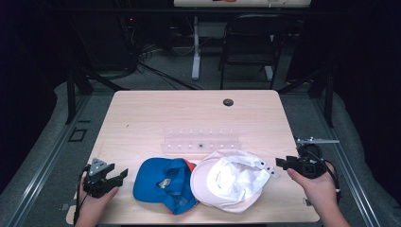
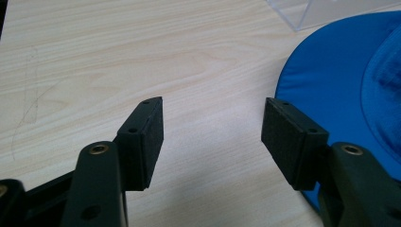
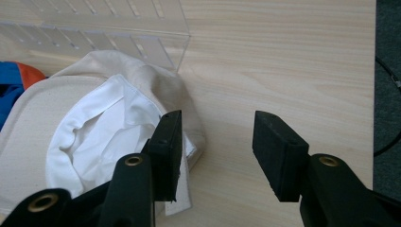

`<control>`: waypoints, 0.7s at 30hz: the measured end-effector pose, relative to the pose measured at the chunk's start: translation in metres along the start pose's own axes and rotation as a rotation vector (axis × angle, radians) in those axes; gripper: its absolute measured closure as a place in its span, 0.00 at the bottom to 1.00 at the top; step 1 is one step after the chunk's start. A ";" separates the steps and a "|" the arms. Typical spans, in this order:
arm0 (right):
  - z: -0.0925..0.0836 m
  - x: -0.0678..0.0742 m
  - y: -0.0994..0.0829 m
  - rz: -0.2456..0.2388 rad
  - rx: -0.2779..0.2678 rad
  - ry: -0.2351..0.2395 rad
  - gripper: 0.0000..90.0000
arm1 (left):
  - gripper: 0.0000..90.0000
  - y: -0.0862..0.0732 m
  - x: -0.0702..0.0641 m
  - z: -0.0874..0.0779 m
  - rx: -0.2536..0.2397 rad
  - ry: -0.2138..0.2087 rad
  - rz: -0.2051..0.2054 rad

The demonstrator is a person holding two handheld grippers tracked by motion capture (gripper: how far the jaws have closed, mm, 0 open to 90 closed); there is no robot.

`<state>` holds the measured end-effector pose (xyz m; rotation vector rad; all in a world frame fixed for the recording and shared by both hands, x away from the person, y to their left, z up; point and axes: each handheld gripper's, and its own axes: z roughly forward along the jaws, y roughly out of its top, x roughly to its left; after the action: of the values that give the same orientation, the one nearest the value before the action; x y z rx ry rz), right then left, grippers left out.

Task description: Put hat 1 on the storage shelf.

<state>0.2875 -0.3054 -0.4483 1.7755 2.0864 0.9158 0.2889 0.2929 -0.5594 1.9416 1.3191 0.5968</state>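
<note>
1. Left gripper [image 1: 115, 177] sits at the near left corner of the wooden table [image 1: 142, 113], held in the person's left hand [image 1: 94, 201]. Its jaws stand apart with only bare table between them.
2. Right gripper [image 1: 280, 163] is held at the near right edge in the right hand [image 1: 319, 187], pointing left toward the caps. Its jaws are spread wide and hold nothing; in the right gripper view the left jaw overlaps the white lining.
3. Blue cap [image 1: 163, 184] lies near the front edge, just right of the left gripper. Its long axis runs roughly front to back, brim [image 2: 326, 80] toward the left gripper.
4. Cream cap [image 1: 231, 179] lies upside down beside it, its edge overlapping the blue cap's right side. The white lining [image 3: 104, 137] faces up, and its strap end [image 1: 267, 168] points right, toward the right gripper.
5. Clear plastic rack [image 1: 201, 142] lies behind both caps, its length running left to right across the table.
6. Black round grommet [image 1: 228, 102] sits near the far edge.
</note>
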 end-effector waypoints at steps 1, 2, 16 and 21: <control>0.000 0.001 0.002 0.000 0.009 0.005 0.60 | 0.44 0.000 0.000 -0.001 0.013 -0.002 0.000; 0.000 0.002 0.003 0.002 0.018 0.012 0.60 | 0.43 0.000 0.000 -0.001 0.013 -0.002 0.000; 0.010 0.008 0.022 0.056 0.191 0.059 0.59 | 0.43 0.000 0.001 0.000 0.013 0.001 -0.003; 0.023 0.010 0.026 0.071 0.283 0.077 0.59 | 0.43 0.000 0.001 0.001 0.016 0.000 0.002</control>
<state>0.3189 -0.2879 -0.4482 1.9911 2.3117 0.7473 0.2902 0.2932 -0.5598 1.9557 1.3259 0.5890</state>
